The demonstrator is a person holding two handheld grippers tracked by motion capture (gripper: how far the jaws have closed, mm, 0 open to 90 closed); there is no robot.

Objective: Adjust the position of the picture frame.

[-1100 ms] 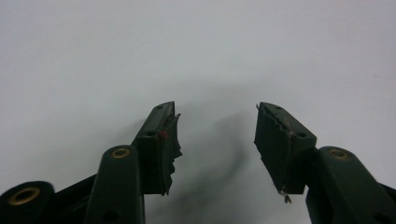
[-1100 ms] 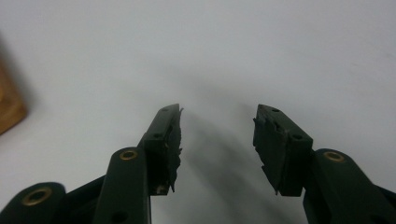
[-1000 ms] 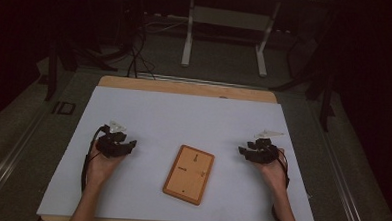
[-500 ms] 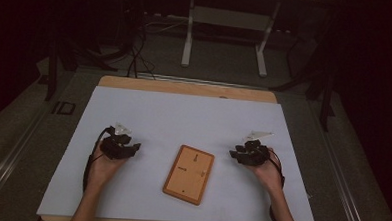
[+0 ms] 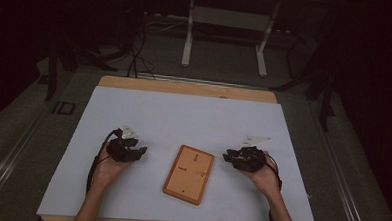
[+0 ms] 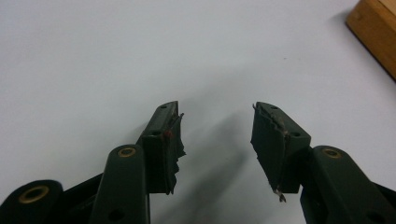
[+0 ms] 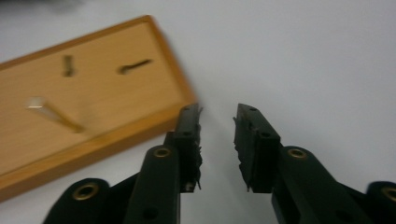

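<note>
Wooden board between both claws

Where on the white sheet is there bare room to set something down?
The far half of the white sheet, beyond the wooden tray, is bare. So are strips outside the left gripper and right gripper. It is tighter between each gripper and the tray.

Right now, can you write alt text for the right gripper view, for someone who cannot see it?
The right gripper reaches over a white table, its two black jaws a little apart with nothing between them. Its left jaw tip sits just beside the near corner of a shallow wooden tray with a raised rim, lying flat on the table; the picture is slightly blurred.
</note>
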